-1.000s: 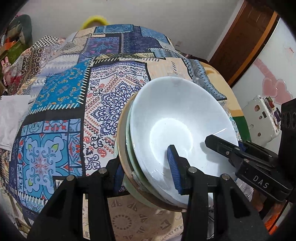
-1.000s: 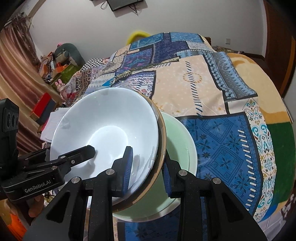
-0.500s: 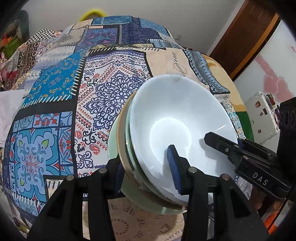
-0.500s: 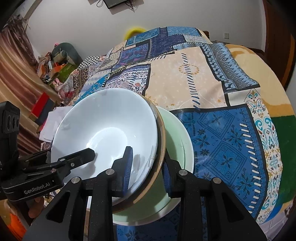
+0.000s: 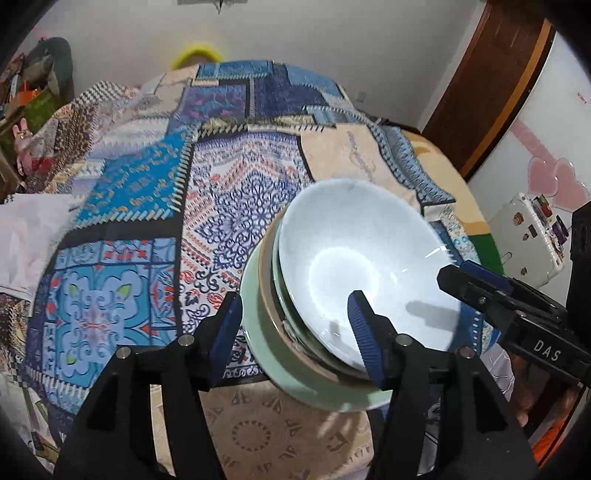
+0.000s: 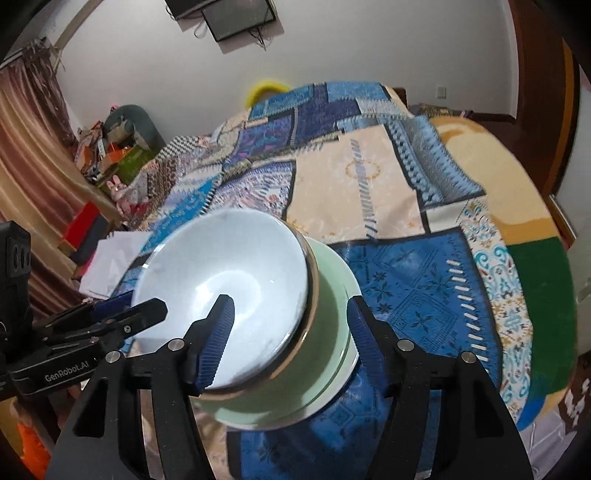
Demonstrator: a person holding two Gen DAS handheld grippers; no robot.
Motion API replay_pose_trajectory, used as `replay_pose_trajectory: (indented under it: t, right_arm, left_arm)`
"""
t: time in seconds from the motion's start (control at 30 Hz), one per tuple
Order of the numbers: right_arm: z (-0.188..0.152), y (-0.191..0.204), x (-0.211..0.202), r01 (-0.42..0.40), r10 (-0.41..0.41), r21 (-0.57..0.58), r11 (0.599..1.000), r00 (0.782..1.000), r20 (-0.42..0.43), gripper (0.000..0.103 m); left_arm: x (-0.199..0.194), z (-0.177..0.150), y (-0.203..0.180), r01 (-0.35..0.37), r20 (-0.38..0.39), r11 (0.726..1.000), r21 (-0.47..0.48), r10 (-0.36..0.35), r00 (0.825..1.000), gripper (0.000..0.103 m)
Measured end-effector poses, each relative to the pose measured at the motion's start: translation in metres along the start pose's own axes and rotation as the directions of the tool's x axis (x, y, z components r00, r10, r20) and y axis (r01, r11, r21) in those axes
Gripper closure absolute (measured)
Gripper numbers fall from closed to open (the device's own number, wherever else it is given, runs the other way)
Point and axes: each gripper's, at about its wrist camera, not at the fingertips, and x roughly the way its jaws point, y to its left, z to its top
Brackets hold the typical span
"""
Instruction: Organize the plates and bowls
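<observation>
A stack of dishes rests on the patchwork cloth [image 5: 129, 229]. A white bowl [image 5: 351, 251] [image 6: 229, 266] is on top, a brown-rimmed plate [image 5: 266, 295] [image 6: 314, 291] sits under it, and a pale green plate [image 5: 258, 332] [image 6: 332, 295] is at the bottom. My left gripper [image 5: 295, 332] straddles the stack's left rim, one finger inside the bowl. Its jaws are opening and the pads stand off the dishes. My right gripper [image 6: 291, 332] straddles the right rim the same way, jaws opening, pads clear. Each gripper's tip shows in the other's view.
A white folded cloth [image 5: 22, 229] lies at the cloth's left edge. A white sticker-covered case [image 5: 528, 236] and a brown door [image 5: 491, 74] stand on the right. Clutter and a curtain [image 6: 22, 166] fill the far left; a screen [image 6: 236, 18] hangs on the wall.
Both grippers were shut on the stack's rim; their jaws have now spread apart and let it go. Both views have drawn back slightly from the dishes.
</observation>
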Motion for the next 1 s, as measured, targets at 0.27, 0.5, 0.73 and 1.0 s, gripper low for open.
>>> replay_pose_trajectory:
  t: [0.27, 0.5, 0.73, 1.0]
  right_arm:
    - [0.006, 0.027, -0.060, 0.001, 0.008, -0.064, 0.998, 0.989, 0.148, 0.030]
    - [0.008, 0.051, -0.122, 0.006, 0.039, -0.142, 0.990, 0.948, 0.315, 0.021]
    - [0.003, 0.069, -0.168, 0.035, 0.063, -0.200, 0.979, 0.884, 0.464, 0.011]
    - [-0.004, 0.072, -0.186, 0.027, 0.086, -0.200, 0.979, 0.841, 0.534, 0.000]
  left_arm:
    - [-0.087, -0.002, -0.016, -0.040, 0.227, 0.998, 0.047, 0.029, 0.974, 0.044]
    - [-0.155, -0.008, -0.027, -0.021, 0.386, 0.999, 0.048, 0.001, 0.922, 0.039]
    - [-0.206, -0.020, -0.038, -0.057, 0.523, 0.996, 0.068, 0.013, 0.852, 0.032]
    - [-0.239, -0.037, -0.050, -0.071, 0.614, 0.993, 0.097, -0.003, 0.790, 0.011]
